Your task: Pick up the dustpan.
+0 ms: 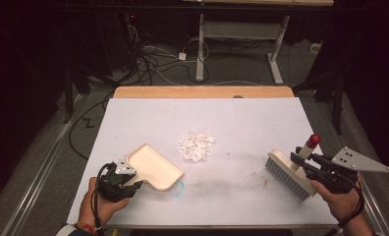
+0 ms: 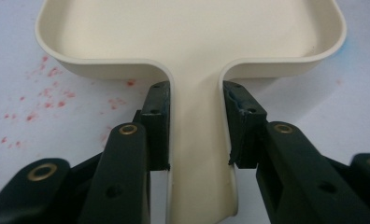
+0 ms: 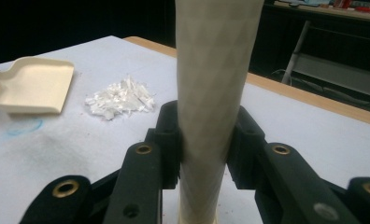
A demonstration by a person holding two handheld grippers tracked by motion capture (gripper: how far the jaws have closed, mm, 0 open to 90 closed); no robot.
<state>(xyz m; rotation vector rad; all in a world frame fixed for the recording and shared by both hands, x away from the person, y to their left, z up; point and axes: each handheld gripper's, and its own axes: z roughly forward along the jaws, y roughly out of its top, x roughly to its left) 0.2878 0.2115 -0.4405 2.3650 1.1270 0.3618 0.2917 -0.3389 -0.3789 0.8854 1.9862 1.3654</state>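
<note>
at the near edge of the tabletop (image 1: 133, 206), toward its near left corner, the left gripper (image 1: 128, 178) is clamped on the handle of the cream dustpan (image 1: 155, 166); in the left gripper view the two black jaws press the handle's sides, with the pan spreading out beyond them. the pan lies flat on the white sheet, its long axis running from the handle at the near left out to the open mouth, which points away and to the right, roughly toward the middle of the table. toward the near right corner the right gripper (image 1: 300, 160) is closed on the pale handle of the brush (image 1: 288, 174); the right gripper view has that handle standing between the jaws, gripped on both sides. the brush head rests bristles-down on the sheet, its long axis running from far left to near right, and the handle rises tilted up and away to a red tip (image 1: 314, 140). farther in, near the middle of the tabletop, a small heap of white paper scraps (image 1: 196, 146) sits just beyond the dustpan's mouth and apart from it, well apart from the brush. as i judge it, both tools are in hand and set either side of the heap, but the sweeping is not yet done: the pan is empty, the heap looks whole, and bringing brush to scraps and scraps into pan is all left.
</note>
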